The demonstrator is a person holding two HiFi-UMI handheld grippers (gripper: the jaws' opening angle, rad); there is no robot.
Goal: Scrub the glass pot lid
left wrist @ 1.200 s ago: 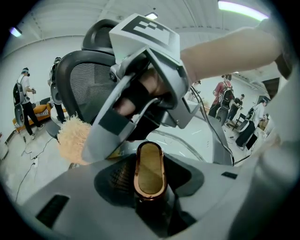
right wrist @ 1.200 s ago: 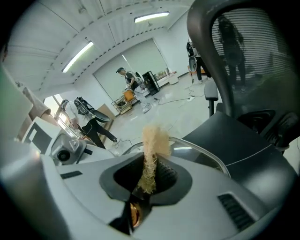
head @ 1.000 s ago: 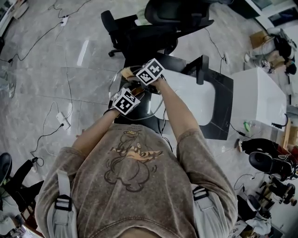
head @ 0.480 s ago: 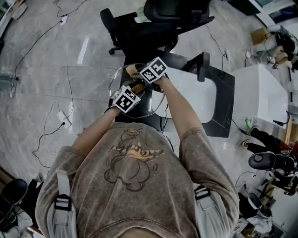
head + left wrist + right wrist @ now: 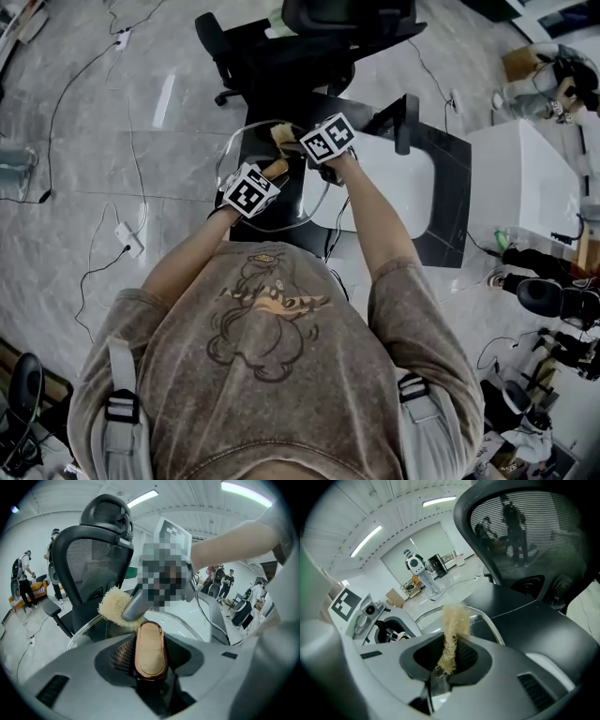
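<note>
The glass pot lid [image 5: 246, 150] stands tilted over the black table, and its rim arcs through the left gripper view as the lid [image 5: 190, 626]. My left gripper [image 5: 272, 172] is shut on the lid's wooden handle [image 5: 150, 649], which sits between its dark pads [image 5: 123, 654]. My right gripper [image 5: 294, 142] is shut on a pale fibre scrubber [image 5: 453, 620]. The scrubber [image 5: 114, 607] rests against the glass near the lid's upper rim [image 5: 490, 620]. In the right gripper view the left gripper [image 5: 365, 613] shows at the left.
A black office chair [image 5: 309, 37] stands just beyond the black table [image 5: 450, 178], which bears a white board [image 5: 389, 192]. A white cabinet [image 5: 520, 187] is at the right. Cables and a power strip [image 5: 129, 242] lie on the floor at the left.
My right gripper has slid the scrubber to the right along the lid's upper part. The left gripper and the lid have kept their place.
</note>
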